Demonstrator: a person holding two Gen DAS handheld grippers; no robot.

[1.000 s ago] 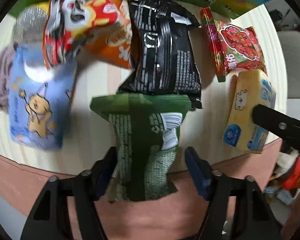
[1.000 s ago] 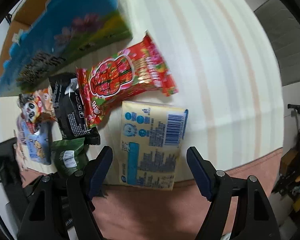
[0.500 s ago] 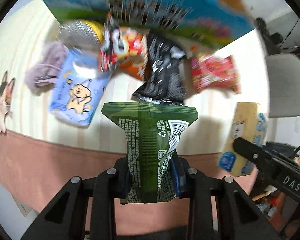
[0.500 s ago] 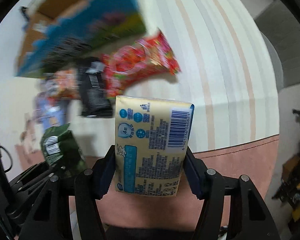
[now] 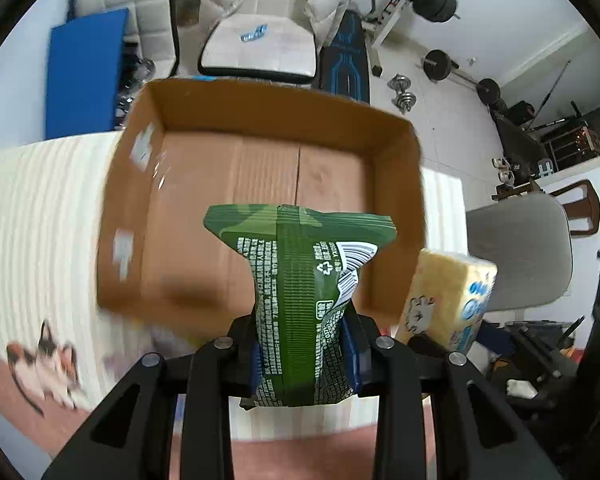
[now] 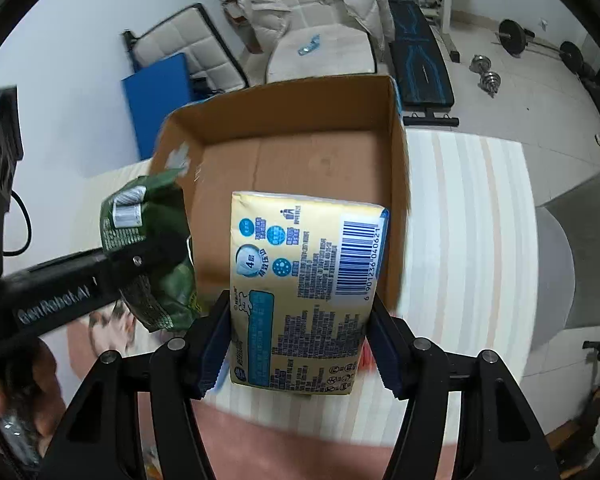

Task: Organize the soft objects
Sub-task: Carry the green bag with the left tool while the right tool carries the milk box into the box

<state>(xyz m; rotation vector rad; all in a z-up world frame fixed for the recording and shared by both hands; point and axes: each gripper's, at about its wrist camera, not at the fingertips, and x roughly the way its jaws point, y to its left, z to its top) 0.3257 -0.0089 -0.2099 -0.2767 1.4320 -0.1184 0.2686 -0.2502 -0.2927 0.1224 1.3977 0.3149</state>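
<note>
My left gripper (image 5: 304,354) is shut on a green snack bag (image 5: 300,292) and holds it up in front of an open cardboard box (image 5: 260,120), which looks empty inside. My right gripper (image 6: 300,340) is shut on a yellow tissue pack (image 6: 304,292), also lifted before the same box (image 6: 284,112). In the right wrist view the green bag (image 6: 152,248) and the left gripper sit to the left. In the left wrist view the tissue pack (image 5: 448,300) shows at the right.
The box stands on a striped cream table (image 6: 468,220) with a pink front edge. A cat figure (image 5: 44,364) lies at the left near that edge. A grey chair (image 5: 520,256) is at the right. Gym gear and a white chair stand behind.
Both grippers closed on their packs, lifted them off the table and swung up toward the box. The other snack packs have dropped out of sight.
</note>
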